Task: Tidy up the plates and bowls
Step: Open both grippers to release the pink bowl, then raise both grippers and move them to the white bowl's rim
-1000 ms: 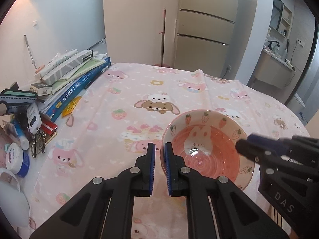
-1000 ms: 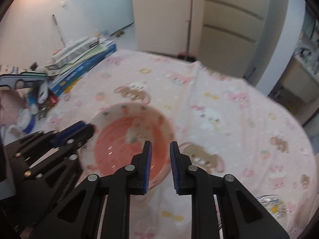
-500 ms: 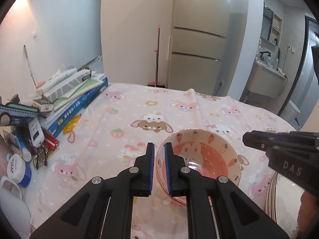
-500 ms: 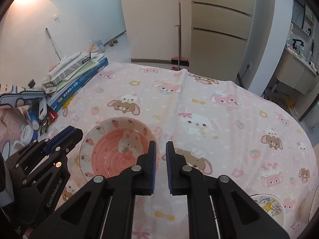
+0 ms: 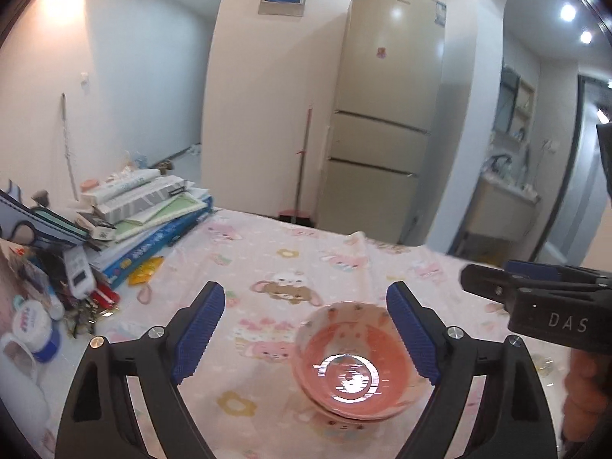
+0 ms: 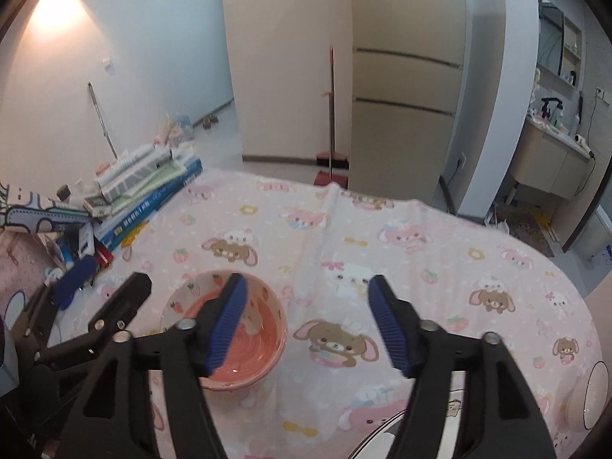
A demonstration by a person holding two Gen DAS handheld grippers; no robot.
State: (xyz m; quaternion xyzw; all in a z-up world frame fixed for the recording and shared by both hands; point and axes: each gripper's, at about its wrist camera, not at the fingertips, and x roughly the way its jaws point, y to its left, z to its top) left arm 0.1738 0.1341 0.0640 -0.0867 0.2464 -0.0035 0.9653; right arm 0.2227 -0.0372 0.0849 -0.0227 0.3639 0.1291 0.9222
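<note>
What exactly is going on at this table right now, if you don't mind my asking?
A person is tidying dishes with a handheld gripper in each hand. The pink bowl sits nested on another bowl on the cartoon tablecloth. Neither gripper holds it: the left gripper and right gripper are both opening, with nothing pressed between their pads. A stack of books lies at the table's far left.
</note>
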